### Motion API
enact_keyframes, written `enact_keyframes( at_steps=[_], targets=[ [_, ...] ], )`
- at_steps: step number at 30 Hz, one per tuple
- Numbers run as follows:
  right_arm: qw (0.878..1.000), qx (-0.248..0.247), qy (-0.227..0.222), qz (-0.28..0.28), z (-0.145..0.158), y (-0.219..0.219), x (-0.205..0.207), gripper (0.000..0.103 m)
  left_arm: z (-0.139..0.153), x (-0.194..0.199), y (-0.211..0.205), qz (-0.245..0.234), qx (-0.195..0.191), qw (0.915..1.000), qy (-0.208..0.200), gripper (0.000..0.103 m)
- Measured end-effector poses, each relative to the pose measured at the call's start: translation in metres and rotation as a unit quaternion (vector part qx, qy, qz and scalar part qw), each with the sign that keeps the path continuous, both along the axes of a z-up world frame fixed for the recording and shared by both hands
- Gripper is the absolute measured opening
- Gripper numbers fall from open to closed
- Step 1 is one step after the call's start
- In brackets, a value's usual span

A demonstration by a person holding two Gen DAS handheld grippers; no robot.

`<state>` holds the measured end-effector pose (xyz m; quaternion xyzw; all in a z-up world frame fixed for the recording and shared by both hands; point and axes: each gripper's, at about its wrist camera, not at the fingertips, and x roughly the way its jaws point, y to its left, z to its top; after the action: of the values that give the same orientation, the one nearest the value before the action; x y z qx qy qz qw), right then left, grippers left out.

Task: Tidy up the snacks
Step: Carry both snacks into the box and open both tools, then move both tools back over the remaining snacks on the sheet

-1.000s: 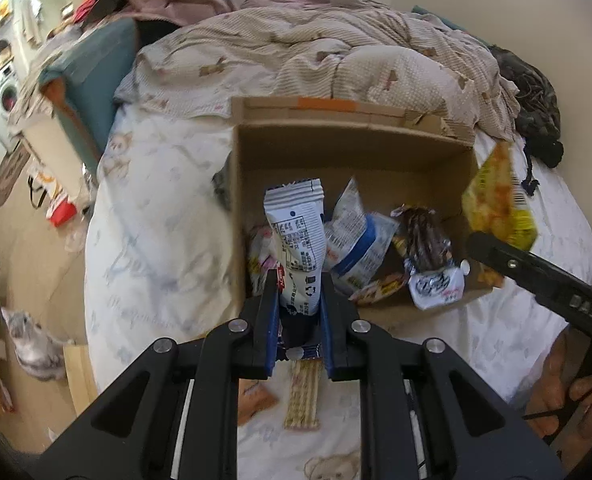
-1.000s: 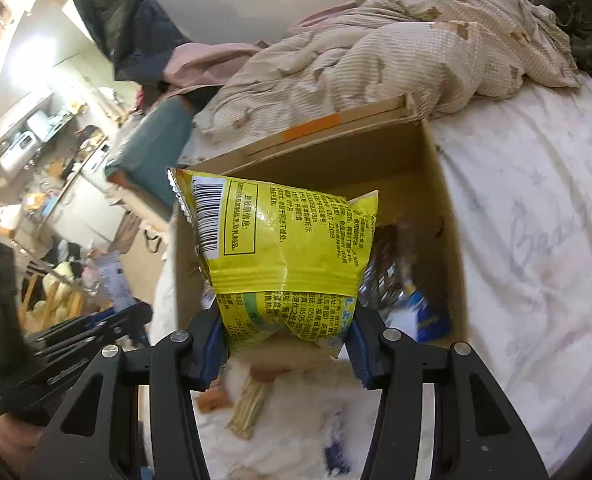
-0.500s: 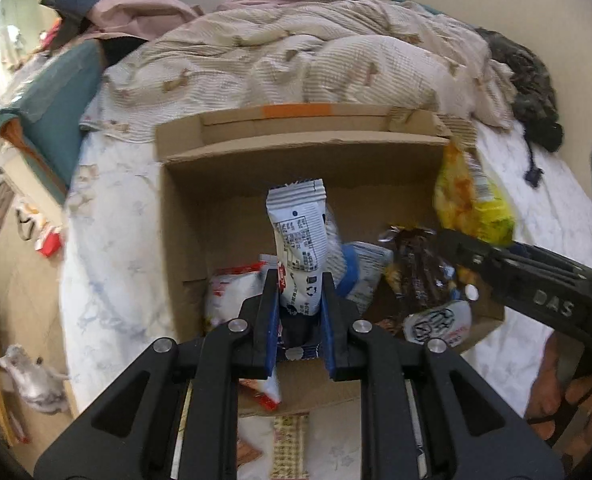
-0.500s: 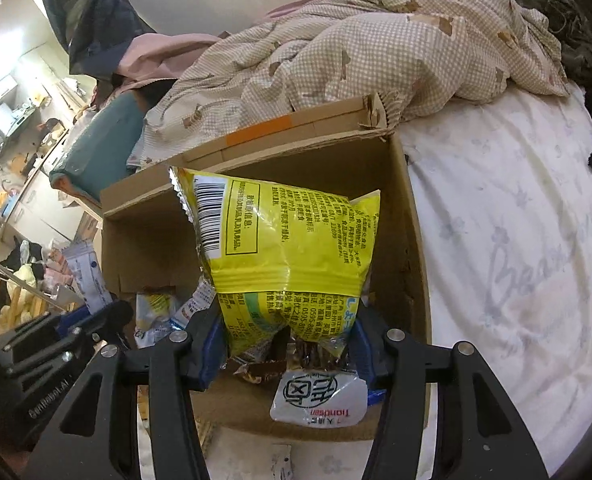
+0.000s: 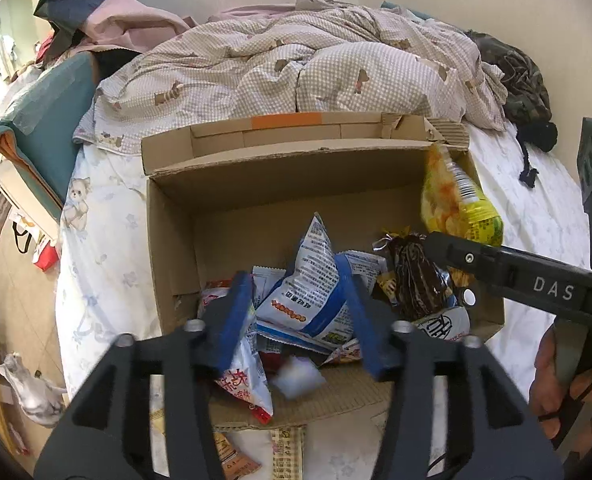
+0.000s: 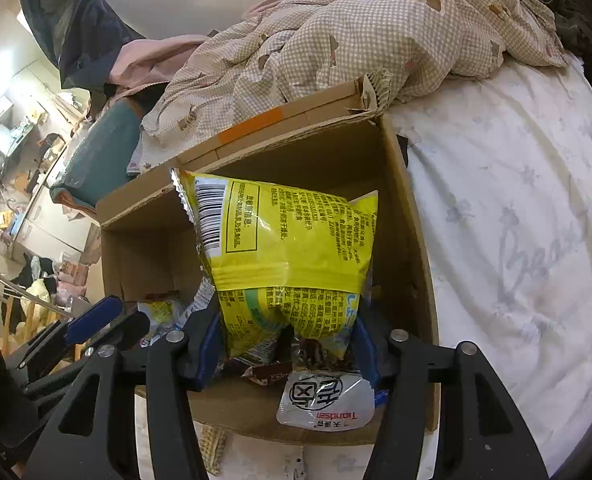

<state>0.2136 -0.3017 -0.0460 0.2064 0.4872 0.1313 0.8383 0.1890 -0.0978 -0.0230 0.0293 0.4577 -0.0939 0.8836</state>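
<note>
An open cardboard box sits on the bed and holds several snack packets. My left gripper is open above the box's near side; a white and blue packet lies in the box between its fingers. A small blurred white packet shows just below. My right gripper is shut on a yellow snack bag and holds it over the box's right side; the bag also shows in the left wrist view. The box shows in the right wrist view.
A rumpled checked duvet lies behind the box. Loose snack packets lie on the white sheet in front of the box. A dark bag sits at the bed's far right. The floor drops off at the left.
My left gripper has opened and let go of the white packet, which has dropped toward the box. My right gripper has carried the yellow bag further over the box.
</note>
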Motion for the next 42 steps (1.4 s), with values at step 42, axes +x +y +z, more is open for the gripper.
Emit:
enact_keyframes(
  at_steps=[42],
  targets=[
    [1.0,0.018,-0.005,-0.021,0.022,-0.001,-0.109,0.089,0.023,-0.084,0.115,0.103,-0.042,0.9938,0.008,0.079]
  ],
)
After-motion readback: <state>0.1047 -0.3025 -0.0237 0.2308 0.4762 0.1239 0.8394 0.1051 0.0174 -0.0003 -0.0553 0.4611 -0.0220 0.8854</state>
